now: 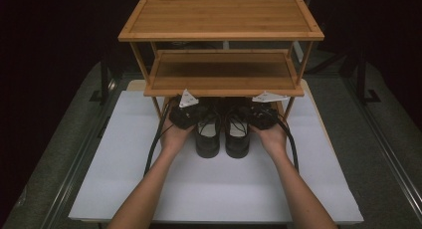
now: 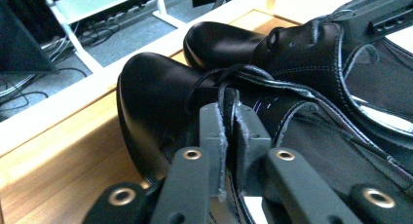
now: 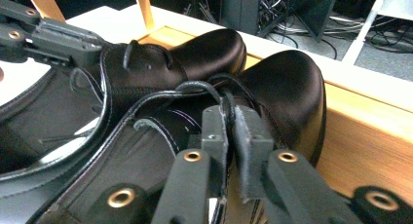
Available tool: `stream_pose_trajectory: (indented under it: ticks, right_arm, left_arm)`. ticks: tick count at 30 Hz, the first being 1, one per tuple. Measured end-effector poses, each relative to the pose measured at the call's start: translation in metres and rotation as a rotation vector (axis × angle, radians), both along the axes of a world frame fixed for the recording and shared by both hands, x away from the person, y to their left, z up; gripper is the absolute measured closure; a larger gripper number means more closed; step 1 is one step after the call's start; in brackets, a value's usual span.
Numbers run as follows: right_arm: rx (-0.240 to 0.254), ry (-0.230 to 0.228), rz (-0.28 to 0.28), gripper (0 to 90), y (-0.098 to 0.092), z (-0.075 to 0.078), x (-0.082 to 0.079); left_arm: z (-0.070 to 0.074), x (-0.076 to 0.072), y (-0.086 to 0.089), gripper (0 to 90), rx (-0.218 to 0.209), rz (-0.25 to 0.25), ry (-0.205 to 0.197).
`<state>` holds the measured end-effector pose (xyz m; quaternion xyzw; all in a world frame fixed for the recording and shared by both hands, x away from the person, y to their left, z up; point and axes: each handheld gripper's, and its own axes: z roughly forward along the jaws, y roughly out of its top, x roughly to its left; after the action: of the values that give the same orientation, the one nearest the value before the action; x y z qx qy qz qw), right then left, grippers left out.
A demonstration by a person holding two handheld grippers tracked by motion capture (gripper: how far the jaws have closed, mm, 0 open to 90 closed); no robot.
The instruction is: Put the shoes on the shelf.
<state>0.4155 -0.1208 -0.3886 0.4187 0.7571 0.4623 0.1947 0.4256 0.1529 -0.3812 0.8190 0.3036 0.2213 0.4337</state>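
Two black leather lace-up shoes stand side by side, toes under the lower shelf of a bamboo rack: the left shoe and the right shoe. My left gripper is at the left shoe's outer side. The thin leather edge by the laces stands between its jaws, which are a narrow gap apart. My right gripper stands the same way at the right shoe's outer edge. Each gripper also appears across the shoes in the other's view: the right gripper and the left gripper.
The rack's top shelf overhangs both grippers from above. Its wooden base rail runs just past the toes. A white board covers the table in front. Dark stands and cables lie beyond the table.
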Motion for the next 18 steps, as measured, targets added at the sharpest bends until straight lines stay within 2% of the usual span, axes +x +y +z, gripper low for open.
stream_pose_trajectory:
  ticks: [5,8,10,12,18]
  right_arm:
    - [0.018,0.014,0.01,64.4,-0.004,0.005,-0.002]
    - [0.02,0.032,0.012,54.2,-0.007,0.011,-0.007]
    - [0.014,0.036,0.012,49.8,-0.009,0.015,-0.012]
    - [0.03,0.035,0.021,45.8,-0.012,0.018,-0.019]
    - [0.03,0.044,0.046,32.9,-0.018,0.027,-0.042]
  left_arm:
    - [0.004,0.001,0.006,65.0,0.006,-0.003,0.028]
    - [0.01,-0.003,0.012,56.7,-0.025,-0.015,0.056]
    - [0.015,-0.008,0.015,52.0,-0.046,-0.027,0.065]
    - [0.02,-0.015,0.018,46.1,-0.057,-0.051,0.071]
    - [0.03,-0.037,0.028,25.9,-0.061,-0.1,0.112]
